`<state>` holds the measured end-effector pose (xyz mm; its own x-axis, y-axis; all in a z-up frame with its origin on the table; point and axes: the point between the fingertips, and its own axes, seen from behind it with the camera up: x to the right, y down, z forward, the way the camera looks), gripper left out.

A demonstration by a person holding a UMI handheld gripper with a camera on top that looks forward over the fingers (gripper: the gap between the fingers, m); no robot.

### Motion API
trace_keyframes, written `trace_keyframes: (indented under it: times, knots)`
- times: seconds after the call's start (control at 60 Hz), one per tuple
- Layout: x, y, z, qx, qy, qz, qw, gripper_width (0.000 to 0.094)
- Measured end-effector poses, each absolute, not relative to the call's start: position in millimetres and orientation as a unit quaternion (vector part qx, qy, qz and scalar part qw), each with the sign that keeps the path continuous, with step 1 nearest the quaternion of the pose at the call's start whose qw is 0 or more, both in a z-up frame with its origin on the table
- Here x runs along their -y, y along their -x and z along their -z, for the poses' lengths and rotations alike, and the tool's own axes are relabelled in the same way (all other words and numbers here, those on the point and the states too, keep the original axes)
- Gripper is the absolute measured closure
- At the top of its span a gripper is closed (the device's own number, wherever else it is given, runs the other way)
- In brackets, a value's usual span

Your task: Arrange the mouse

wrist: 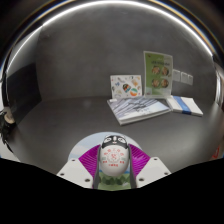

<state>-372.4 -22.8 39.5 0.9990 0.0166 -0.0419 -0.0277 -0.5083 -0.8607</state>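
A white mouse with red markings on its back and a dark front end sits between my two fingers, raised above the grey tabletop. My gripper is shut on it: the purple pads press on both of its sides. The mouse's underside and rear are hidden by the fingers.
Beyond the fingers, a stack of booklets and papers lies on the table. Upright leaflets and a smaller card stand against the back wall. A blue-striped item lies to the right of the stack.
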Motion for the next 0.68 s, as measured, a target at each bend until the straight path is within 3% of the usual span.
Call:
trace_keyframes:
  times: [0.2,0.333,0.433,0.467,0.683]
  knots:
    - [27.1,383.8,3.1,-0.001,0.883,-0.009,0.468,0.0501]
    - [31.8,385.8,2.4,0.014,0.888,-0.013,0.459,0.0362]
    - [48.4,388.9,-1.4,0.012,0.894,-0.047,0.445,0.0042]
    - [57.0,388.3,-5.6,0.017,0.894,-0.055,0.444,0.0102]
    - [122.9,355.3,-25.2,0.035,0.889,-0.099,0.446,0.0101]
